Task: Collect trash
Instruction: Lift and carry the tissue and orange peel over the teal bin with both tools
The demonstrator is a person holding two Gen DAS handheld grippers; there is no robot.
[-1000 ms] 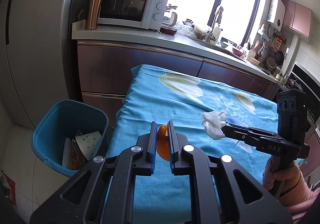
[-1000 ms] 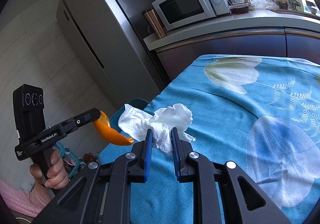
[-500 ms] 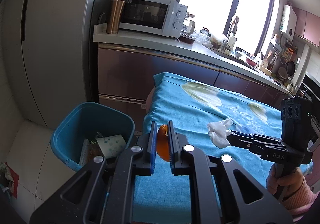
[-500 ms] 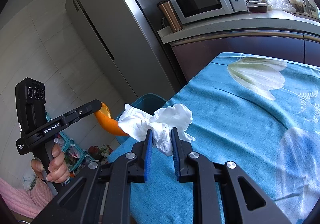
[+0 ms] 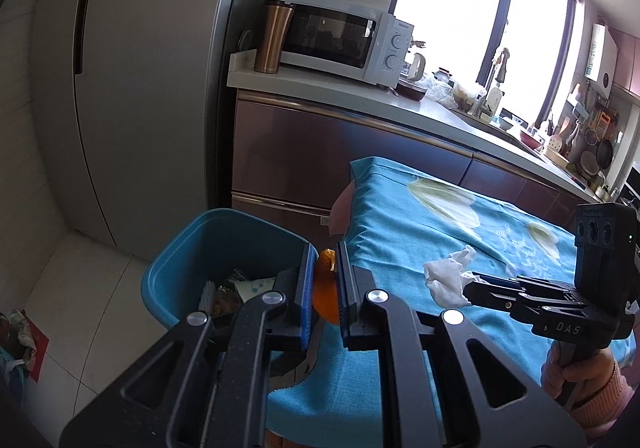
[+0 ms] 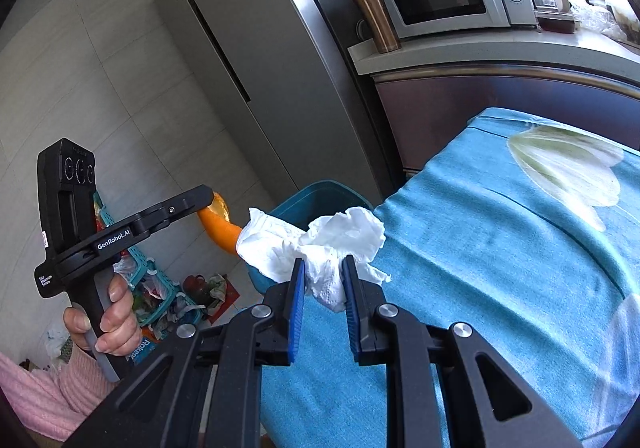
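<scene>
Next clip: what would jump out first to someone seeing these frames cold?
Two loads of trash held in the air: the left hand-held gripper is shut on an orange peel at the rim of the blue bin, and the right hand-held gripper pinches a crumpled white tissue above the turquoise tablecloth.

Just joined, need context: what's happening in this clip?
A person is clearing trash with two handheld grippers. The left gripper is shut on an orange peel, at the rim of the blue bin beside the table. The right gripper is shut on a crumpled tissue, above the tablecloth. Nothing dropped yet.
</scene>
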